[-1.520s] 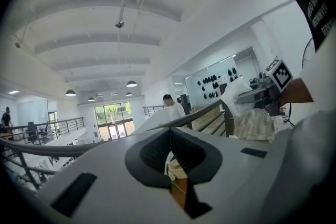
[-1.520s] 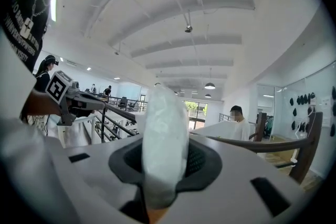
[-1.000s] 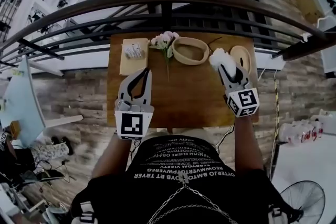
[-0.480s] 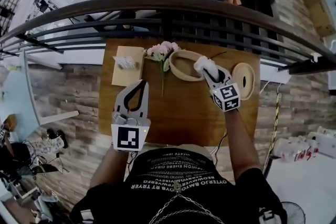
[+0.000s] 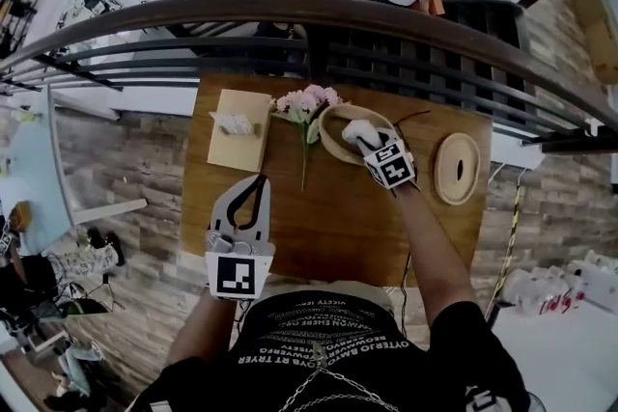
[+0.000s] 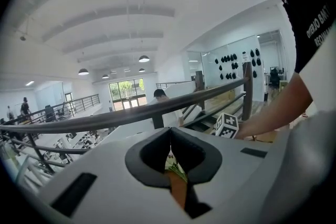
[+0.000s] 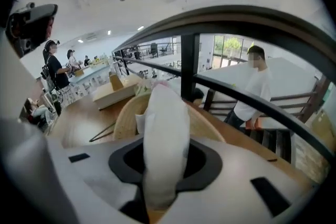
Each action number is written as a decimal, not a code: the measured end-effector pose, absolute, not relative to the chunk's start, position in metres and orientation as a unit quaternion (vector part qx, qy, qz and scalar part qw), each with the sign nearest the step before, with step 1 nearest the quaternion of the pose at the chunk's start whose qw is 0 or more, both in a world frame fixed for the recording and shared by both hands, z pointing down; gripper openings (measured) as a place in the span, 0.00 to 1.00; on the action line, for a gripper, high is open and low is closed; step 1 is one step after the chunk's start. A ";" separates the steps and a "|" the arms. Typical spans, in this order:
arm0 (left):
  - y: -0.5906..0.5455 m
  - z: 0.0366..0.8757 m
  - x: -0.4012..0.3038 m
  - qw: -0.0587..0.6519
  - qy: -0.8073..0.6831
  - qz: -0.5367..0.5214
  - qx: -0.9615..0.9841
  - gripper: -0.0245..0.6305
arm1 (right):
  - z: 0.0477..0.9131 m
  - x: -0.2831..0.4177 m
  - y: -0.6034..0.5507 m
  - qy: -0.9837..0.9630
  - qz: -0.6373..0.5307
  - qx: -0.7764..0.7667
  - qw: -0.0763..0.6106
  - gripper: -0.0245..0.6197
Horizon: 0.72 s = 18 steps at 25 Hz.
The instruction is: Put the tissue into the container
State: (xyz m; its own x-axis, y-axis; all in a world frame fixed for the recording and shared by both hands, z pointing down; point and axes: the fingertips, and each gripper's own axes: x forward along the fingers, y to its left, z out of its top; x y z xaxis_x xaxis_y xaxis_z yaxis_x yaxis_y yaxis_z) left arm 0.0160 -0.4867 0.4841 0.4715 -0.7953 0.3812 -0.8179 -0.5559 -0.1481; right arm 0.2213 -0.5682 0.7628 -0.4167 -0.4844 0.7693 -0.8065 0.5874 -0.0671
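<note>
Pinching the tissue (image 7: 164, 134) in my right jaws, seemingly above the container (image 5: 331, 142) at the surface's (image 5: 328, 207) far edge; next: lower, release.

White tissue (image 5: 356, 131), tan container (image 5: 325, 132), brown table (image 5: 338, 212), pale pink flowers (image 5: 305, 101).

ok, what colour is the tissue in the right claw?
Plain white tissue, no pattern; it shows best in the right gripper view.
</note>
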 end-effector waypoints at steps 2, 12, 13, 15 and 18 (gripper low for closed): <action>-0.485 0.486 0.013 0.032 -0.474 0.209 0.855 0.08 | 0.780 0.215 -0.567 -0.802 0.225 0.376 0.407 0.23; -0.469 0.462 -0.015 0.019 -0.486 0.194 0.852 0.08 | 0.733 0.230 -0.551 -0.810 0.188 0.416 0.368 0.60; -0.468 0.458 -0.019 0.017 -0.488 0.192 0.851 0.08 | 0.719 0.235 -0.545 -0.809 0.180 0.427 0.362 0.60; -0.466 0.449 -0.025 0.014 -0.490 0.184 0.852 0.08 | 0.689 0.246 -0.531 -0.805 0.165 0.455 0.345 0.60; -0.463 0.433 -0.032 0.008 -0.485 0.157 0.860 0.08 | 0.635 0.262 -0.503 -0.786 0.147 0.520 0.300 0.23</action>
